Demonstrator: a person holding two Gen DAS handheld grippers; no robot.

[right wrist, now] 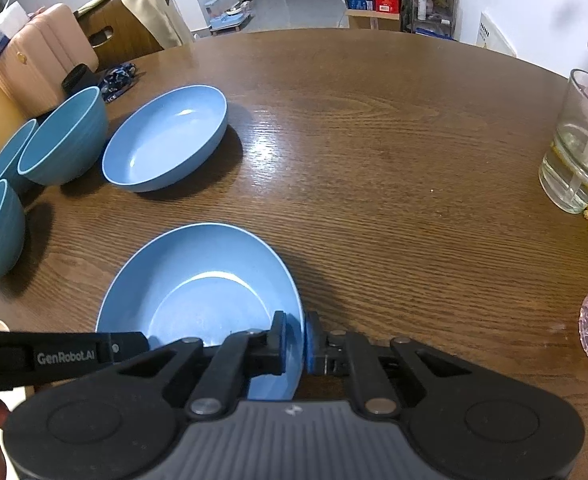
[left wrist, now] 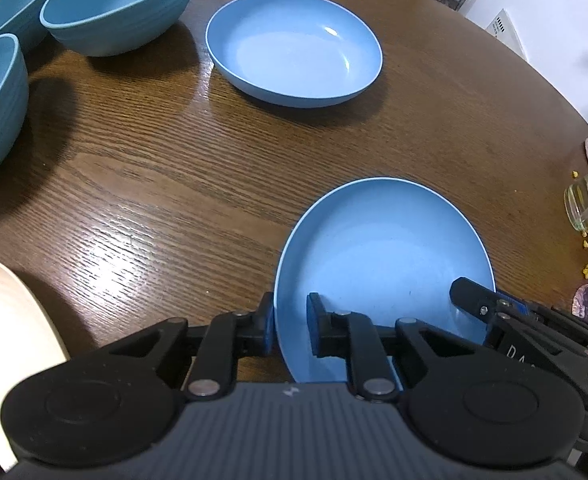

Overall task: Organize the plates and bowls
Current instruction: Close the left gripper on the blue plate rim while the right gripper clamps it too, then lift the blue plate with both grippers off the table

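I see both grippers clamped on near blue plate (left wrist: 382, 256) on table (left wrist: 166, 184). Left gripper (left wrist: 291, 330) jaws pinch plate's left rim; right gripper (right wrist: 294, 340) jaws pinch right rim. Second blue plate (right wrist: 166, 138) sits farther back, well apart. Three teal bowls (right wrist: 66, 140) cluster at left. Glass (right wrist: 574, 152) at right edge.

Open middle, crowded edges
Bare surface (right wrist: 374, 140) spans the centre; three teal bowls (right wrist: 64, 140) crowd one side, a glass (right wrist: 574, 160) the other.
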